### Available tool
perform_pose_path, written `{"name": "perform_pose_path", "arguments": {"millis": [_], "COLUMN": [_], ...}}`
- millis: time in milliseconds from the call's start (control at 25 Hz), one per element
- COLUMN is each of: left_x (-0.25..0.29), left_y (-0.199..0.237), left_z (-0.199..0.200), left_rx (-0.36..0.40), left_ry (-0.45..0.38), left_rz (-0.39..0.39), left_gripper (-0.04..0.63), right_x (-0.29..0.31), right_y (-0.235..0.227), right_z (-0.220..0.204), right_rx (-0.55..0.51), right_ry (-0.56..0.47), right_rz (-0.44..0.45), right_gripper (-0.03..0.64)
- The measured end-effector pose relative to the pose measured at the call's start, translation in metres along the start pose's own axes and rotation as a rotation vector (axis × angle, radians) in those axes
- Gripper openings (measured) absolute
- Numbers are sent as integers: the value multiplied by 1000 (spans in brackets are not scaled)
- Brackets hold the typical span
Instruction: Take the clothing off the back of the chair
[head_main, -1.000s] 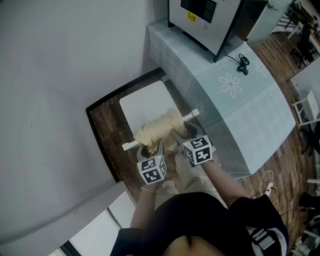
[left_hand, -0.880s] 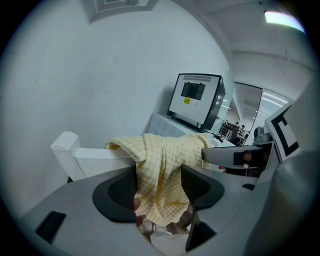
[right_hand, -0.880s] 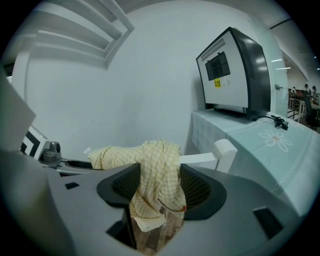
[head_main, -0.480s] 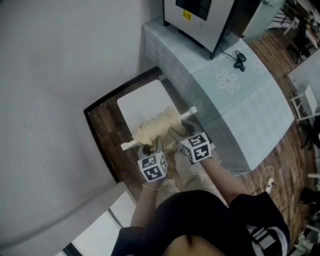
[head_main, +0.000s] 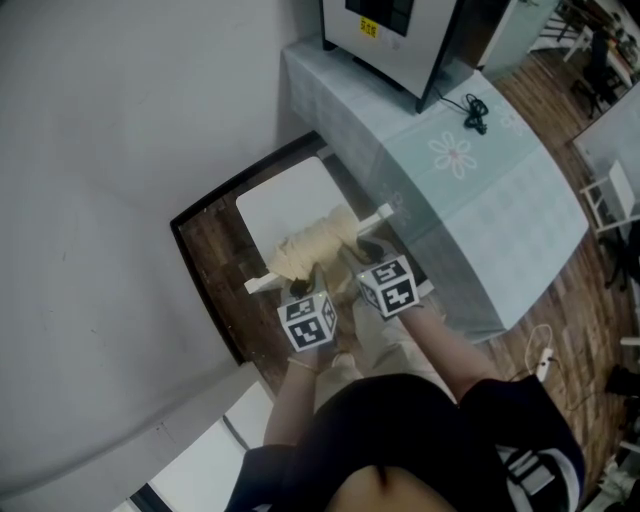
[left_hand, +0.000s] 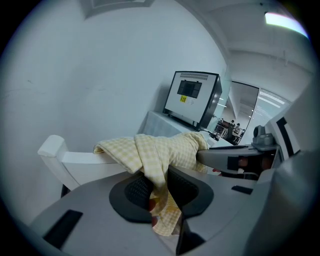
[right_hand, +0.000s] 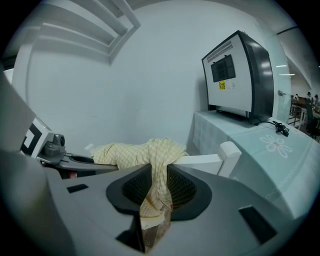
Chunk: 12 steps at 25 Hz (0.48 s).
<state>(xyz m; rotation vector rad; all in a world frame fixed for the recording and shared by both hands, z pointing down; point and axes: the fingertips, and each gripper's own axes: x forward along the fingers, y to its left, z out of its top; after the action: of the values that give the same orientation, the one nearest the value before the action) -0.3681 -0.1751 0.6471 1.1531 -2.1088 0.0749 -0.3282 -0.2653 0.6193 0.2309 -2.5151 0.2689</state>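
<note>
I saw a table (head_main: 520, 230) under a pale green cloth. A white, dark-sided appliance (head_main: 400, 45) stood at the table's far end. A black cable (head_main: 474, 108) lay on the table just beside it.

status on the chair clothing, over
Left gripper and right gripper just closed, both pinching the yellow checked clothing. Draped over chair back. Nothing in the way.

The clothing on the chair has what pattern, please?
Clothing: pale yellow check, best in left gripper view.
</note>
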Motion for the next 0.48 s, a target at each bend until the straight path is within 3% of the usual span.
{"name": "perform_pose_path", "arguments": {"millis": [480], "left_x": [-17], "left_y": [-7], "left_z": [4], "left_rx": [27], "left_ry": [-12], "left_rz": [-14], "left_gripper": [60], "right_x": [-21], "right_y": [9], "right_z": [4], "right_rx": [10], "right_ry": [-45], "right_rz": [-24], "right_gripper": [91]}}
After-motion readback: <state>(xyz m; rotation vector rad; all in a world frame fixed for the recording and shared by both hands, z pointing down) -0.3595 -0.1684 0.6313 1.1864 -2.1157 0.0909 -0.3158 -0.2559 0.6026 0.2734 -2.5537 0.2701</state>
